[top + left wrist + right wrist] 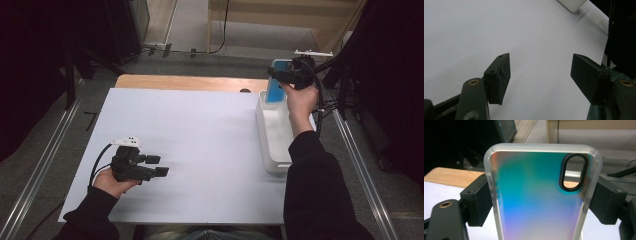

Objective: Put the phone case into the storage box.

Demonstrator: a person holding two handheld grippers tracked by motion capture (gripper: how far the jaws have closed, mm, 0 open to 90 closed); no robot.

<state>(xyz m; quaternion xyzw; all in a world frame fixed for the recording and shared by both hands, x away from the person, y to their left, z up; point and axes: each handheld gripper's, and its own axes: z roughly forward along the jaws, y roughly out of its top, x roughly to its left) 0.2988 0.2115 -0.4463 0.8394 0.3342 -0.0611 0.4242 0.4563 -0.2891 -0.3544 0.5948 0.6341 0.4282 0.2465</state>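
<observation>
the phone case is in my right gripper. it is a see-through case with a shiny back that goes from teal to blue to purple, and it has a long round hole for a camera near the top. it stands up straight. my two black jaws press on its two long sides, one on each side, so the right gripper is closed tight on it.

from the high view i see the phone case held up at the far right of the desk, just over the far end of a white tray. the right gripper is in my hand above that tray. i cannot tell if the case touches the tray.

my left gripper is well apart from all that, near the front left of the desk. its jaws are spread wide with nothing between them, just the white desk top under them. in the high view the left gripper lies low over the desk.
</observation>
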